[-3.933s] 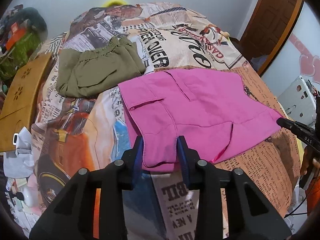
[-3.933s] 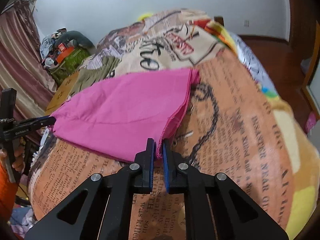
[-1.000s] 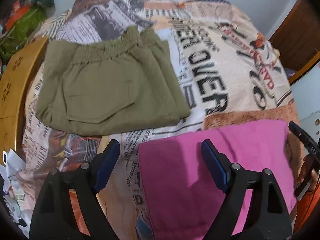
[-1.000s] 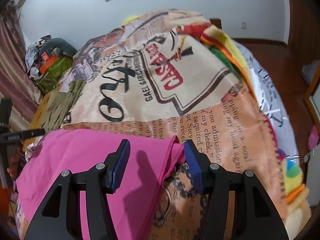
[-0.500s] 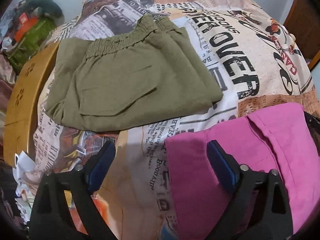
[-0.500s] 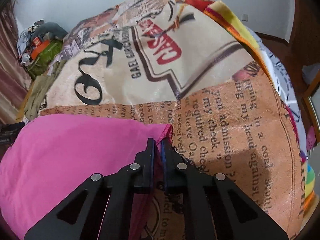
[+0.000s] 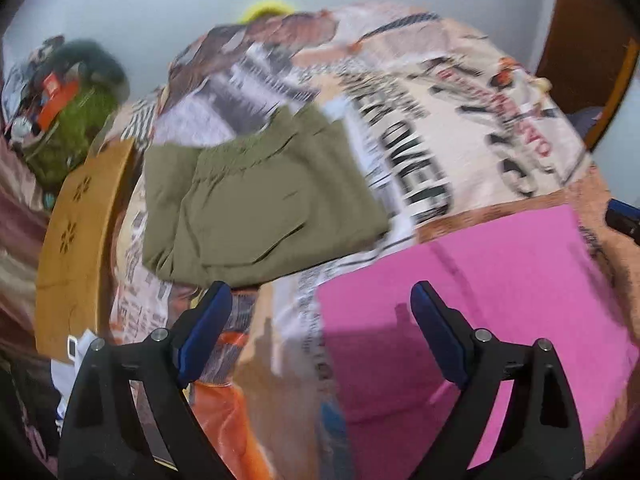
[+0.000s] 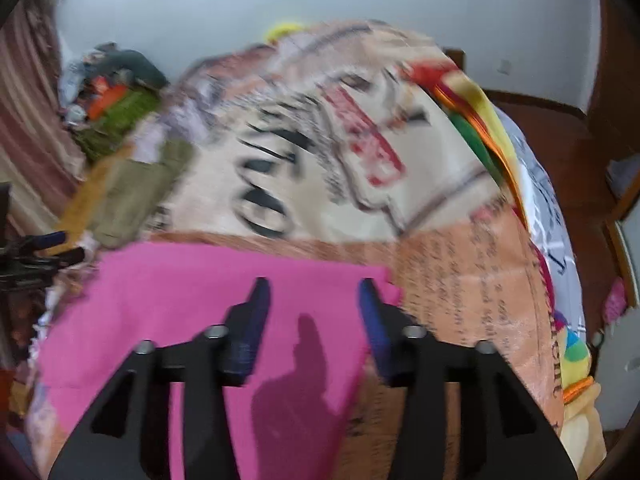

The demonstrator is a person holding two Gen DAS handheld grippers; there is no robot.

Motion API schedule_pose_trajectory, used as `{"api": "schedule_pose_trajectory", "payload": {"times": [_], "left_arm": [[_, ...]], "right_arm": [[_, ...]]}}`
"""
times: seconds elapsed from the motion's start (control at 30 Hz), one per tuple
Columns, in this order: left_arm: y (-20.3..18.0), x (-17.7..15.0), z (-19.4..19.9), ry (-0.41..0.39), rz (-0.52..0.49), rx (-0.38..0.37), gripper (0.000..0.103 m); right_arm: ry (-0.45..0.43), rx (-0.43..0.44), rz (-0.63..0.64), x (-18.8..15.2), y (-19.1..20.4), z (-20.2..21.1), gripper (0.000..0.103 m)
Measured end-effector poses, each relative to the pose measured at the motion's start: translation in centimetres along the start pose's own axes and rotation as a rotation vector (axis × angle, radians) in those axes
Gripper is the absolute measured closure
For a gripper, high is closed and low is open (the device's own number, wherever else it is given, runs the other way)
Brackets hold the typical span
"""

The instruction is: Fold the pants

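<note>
Both jaws wide apart, empty, above pink pants (image 7: 500,304).

Soft indoor light, motion blur, strong fisheye bend

Both views are evenly and fairly brightly lit from above, with no glare. Each hand-held gripper casts a soft dark shadow onto the pink pants (image 7: 480,300), (image 8: 192,300). Motion blur smears the print on the bedspread (image 7: 420,140), worst in the right wrist view (image 8: 320,160), where lettering is unreadable. Fisheye distortion bulges the bed, and the frame corners fall to black vignette.
</note>
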State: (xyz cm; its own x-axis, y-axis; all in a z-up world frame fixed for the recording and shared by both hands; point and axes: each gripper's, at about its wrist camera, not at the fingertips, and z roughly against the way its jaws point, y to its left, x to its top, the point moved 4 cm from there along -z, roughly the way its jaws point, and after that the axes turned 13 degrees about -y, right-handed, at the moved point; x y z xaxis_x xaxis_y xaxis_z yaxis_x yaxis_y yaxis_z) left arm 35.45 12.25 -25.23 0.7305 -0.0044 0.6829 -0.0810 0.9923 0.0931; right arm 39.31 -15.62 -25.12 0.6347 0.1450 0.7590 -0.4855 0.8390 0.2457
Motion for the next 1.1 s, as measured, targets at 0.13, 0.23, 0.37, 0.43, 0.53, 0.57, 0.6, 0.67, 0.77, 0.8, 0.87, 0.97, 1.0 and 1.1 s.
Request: {"api": "schedule_pose_trajectory", "payload": {"times": [0.13, 0.23, 0.37, 0.43, 0.53, 0.57, 0.6, 0.67, 0.77, 0.8, 0.87, 0.97, 1.0, 1.1], "left_arm": [[-2.9, 0.7, 0.3, 0.003, -0.027, -0.081, 0.008], [-4.8, 0.1, -0.7, 0.043, -0.07, -0.093, 0.008], [-6.3, -2.0, -1.8, 0.102, -0.123, -0.101, 0.008], [-6.5, -2.8, -1.7, 0.088, -0.153, -0.092, 0.008], [-6.2, -3.4, -1.1, 0.067, -0.16, -0.096, 0.008], [-6.1, -3.6, -0.9, 0.066, -0.158, -0.098, 0.008], [-5.8, -3.7, -0.6, 0.065, -0.148, -0.105, 0.008], [-5.3, -4.1, 0.0, 0.062, -0.121, -0.114, 0.008], [-4.5, -4.8, 1.0, 0.054, -0.075, -0.12, 0.008], [-4.3, -5.0, 1.4, 0.047, -0.061, -0.119, 0.008], [-3.9, -5.5, 2.4, 0.036, -0.044, -0.117, 0.008], [-3.6, -6.1, 3.8, 0.032, -0.059, -0.1, 0.008], [-3.5, -6.3, 4.2, 0.027, -0.062, -0.094, 0.008], [-3.1, -6.7, 5.2, 0.018, -0.065, -0.072, 0.008]], "right_arm": [[0.036, 0.082, 0.026, 0.3, 4.1, -0.6, 0.03], [0.104, 0.141, 0.029, -0.5, 6.9, -2.5, 0.023], [0.221, 0.16, 0.046, -2.8, 8.7, -4.7, 0.023], [0.299, 0.181, 0.053, -4.5, 9.3, -5.5, 0.023], [0.299, 0.181, 0.128, -5.9, 9.9, -4.9, 0.019], [0.307, 0.188, 0.13, -6.1, 9.9, -4.5, 0.017], [0.31, 0.19, 0.13, -6.1, 9.8, -4.2, 0.017], [0.311, 0.18, 0.138, -6.4, 9.5, -3.5, 0.017], [0.294, 0.157, 0.155, -6.9, 9.1, -2.3, 0.017], [0.285, 0.15, 0.156, -7.0, 9.0, -1.8, 0.017], [0.277, 0.14, 0.144, -7.2, 8.7, -1.0, 0.017], [0.283, 0.136, 0.132, -7.7, 8.5, 0.0, 0.017], [0.28, 0.132, 0.135, -7.8, 8.5, 0.2, 0.017], [0.287, 0.126, 0.133, -8.1, 8.5, 1.0, 0.017]]}}
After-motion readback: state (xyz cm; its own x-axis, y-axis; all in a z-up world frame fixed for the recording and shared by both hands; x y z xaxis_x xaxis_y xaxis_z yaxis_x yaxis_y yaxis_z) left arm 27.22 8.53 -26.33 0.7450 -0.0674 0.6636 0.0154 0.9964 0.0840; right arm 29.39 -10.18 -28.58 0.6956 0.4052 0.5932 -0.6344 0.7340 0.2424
